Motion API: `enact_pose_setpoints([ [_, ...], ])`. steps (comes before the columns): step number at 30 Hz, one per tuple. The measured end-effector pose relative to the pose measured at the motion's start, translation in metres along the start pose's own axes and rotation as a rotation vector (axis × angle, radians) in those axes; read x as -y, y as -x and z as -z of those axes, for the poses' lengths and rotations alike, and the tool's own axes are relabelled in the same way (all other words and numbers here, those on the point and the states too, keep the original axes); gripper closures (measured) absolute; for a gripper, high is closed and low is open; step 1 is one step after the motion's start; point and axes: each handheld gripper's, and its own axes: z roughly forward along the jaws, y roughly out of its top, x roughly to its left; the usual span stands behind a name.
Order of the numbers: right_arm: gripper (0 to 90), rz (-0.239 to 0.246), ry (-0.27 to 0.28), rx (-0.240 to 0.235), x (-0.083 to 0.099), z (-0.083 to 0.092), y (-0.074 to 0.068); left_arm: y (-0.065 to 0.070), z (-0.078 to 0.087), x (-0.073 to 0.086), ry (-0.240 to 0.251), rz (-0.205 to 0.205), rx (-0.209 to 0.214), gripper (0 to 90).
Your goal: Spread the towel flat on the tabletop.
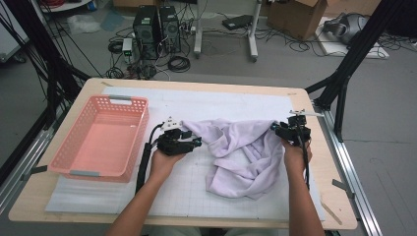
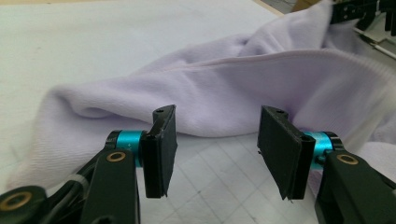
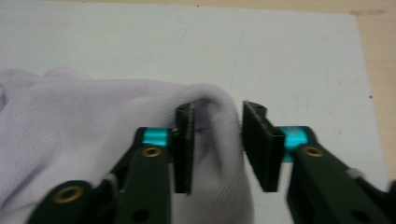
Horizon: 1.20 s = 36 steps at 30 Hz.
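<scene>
Lilac cloth (image 1: 241, 152) lies between both grippers' released fingers (image 2: 161, 149), pink basket (image 1: 74, 162) off left, well apart.

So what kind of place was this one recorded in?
Most likely a lab or workshop set up for recording: computer towers and loose cables on the floor, black frame struts around the table, cardboard boxes behind.

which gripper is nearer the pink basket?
Left. The left gripper sits just right of the pink basket, at the lilac cloth's left edge; the right gripper is across the cloth, at its far right corner.
</scene>
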Motion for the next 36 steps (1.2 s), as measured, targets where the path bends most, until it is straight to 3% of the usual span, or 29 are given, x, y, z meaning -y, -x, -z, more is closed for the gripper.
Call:
enact_pose_setpoints([
  [3,57.3,0.063,0.058,-0.003,0.001,0.018,-0.006,0.003,-0.005,0.002,-0.026,-0.010,0.027,43.9],
  [6,57.3,0.099,0.071,-0.048,0.009,0.034,-0.006,0.009,-0.013,0.004,-0.072,0.000,0.095,41.0],
  [8,57.4,0.097,0.079,-0.097,0.018,0.042,-0.005,0.015,-0.020,0.006,-0.119,0.006,0.145,39.3],
  [10,57.6,0.099,0.085,-0.121,0.028,0.048,-0.005,0.022,-0.028,0.008,-0.165,-0.031,0.141,35.2],
  [13,57.7,0.111,0.078,-0.159,0.041,0.051,-0.007,0.029,-0.038,0.012,-0.233,-0.083,0.083,32.9],
  [16,57.7,0.138,0.084,-0.209,0.049,0.052,-0.012,0.031,-0.041,0.010,-0.226,-0.111,0.034,34.2],
  [18,57.6,0.156,0.083,-0.225,0.051,0.051,-0.016,0.032,-0.042,0.010,-0.219,-0.118,0.028,40.3],
  [20,57.1,0.194,0.075,-0.237,0.053,0.048,-0.020,0.032,-0.041,0.010,-0.224,-0.199,-0.021,59.6],
  [21,56.8,0.205,0.069,-0.243,0.053,0.046,-0.022,0.031,-0.040,0.010,-0.220,-0.195,0.006,77.2],
  [22,56.8,0.219,0.059,-0.253,0.053,0.044,-0.024,0.030,-0.041,0.010,-0.219,-0.178,0.017,86.0],
  [24,56.8,0.239,0.048,-0.278,0.053,0.040,-0.029,0.028,-0.040,0.008,-0.185,-0.177,0.012,86.7],
  [26,56.7,0.263,0.043,-0.299,0.053,0.037,-0.033,0.023,-0.036,0.000,-0.111,-0.104,0.040,86.7],
  [27,56.7,0.275,0.036,-0.320,0.053,0.036,-0.037,0.023,-0.035,-0.002,-0.096,-0.096,0.036,86.7],
  [30,56.9,0.324,0.024,-0.368,0.051,0.030,-0.047,0.026,-0.037,-0.012,-0.098,-0.134,0.027,86.7],
  [33,56.4,0.408,-0.005,-0.399,0.049,0.021,-0.062,0.025,-0.036,-0.015,-0.032,-0.103,0.004,86.7],
  [36,55.0,0.488,-0.037,-0.422,0.047,0.009,-0.079,0.023,-0.037,-0.017,-0.031,-0.099,-0.011,86.7],
])
